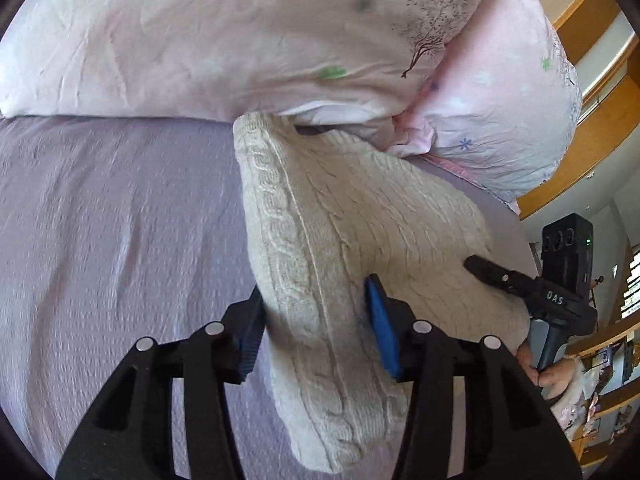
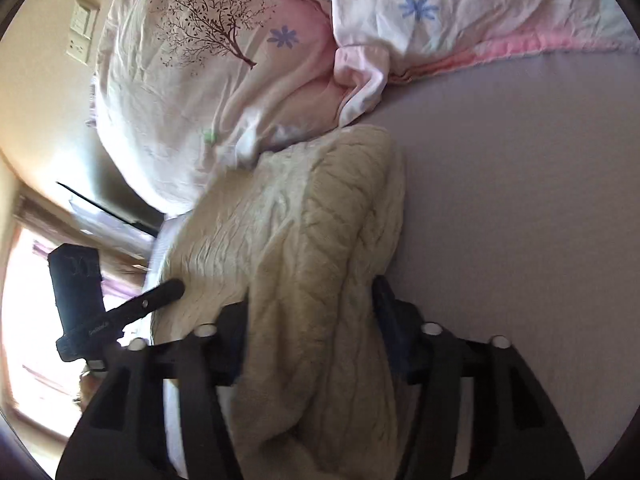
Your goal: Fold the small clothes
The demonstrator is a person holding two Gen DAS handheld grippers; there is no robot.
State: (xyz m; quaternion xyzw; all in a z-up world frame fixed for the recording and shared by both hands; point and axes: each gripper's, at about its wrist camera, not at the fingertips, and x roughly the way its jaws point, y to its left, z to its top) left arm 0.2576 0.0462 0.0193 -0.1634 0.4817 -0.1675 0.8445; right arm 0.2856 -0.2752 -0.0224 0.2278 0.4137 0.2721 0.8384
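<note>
A cream cable-knit sweater (image 1: 360, 220) lies on the purple bed sheet (image 1: 112, 216), its far end against the pillows. My left gripper (image 1: 316, 320) is shut on a thick fold of the sweater's near edge, blue pads pressing each side. The right gripper shows at the right of the left wrist view (image 1: 480, 266), touching the sweater's other edge. In the right wrist view the sweater (image 2: 304, 232) bunches between the jaws of my right gripper (image 2: 312, 312), which is shut on it. The left gripper appears there at the left (image 2: 168, 292).
Two floral pink pillows (image 1: 248, 40) (image 1: 508, 108) sit at the head of the bed, touching the sweater's far end. The bed edge and wooden furniture (image 1: 600, 92) are at the right. A wall with sockets (image 2: 82, 28) and a bright window (image 2: 28, 300) lie left in the right wrist view.
</note>
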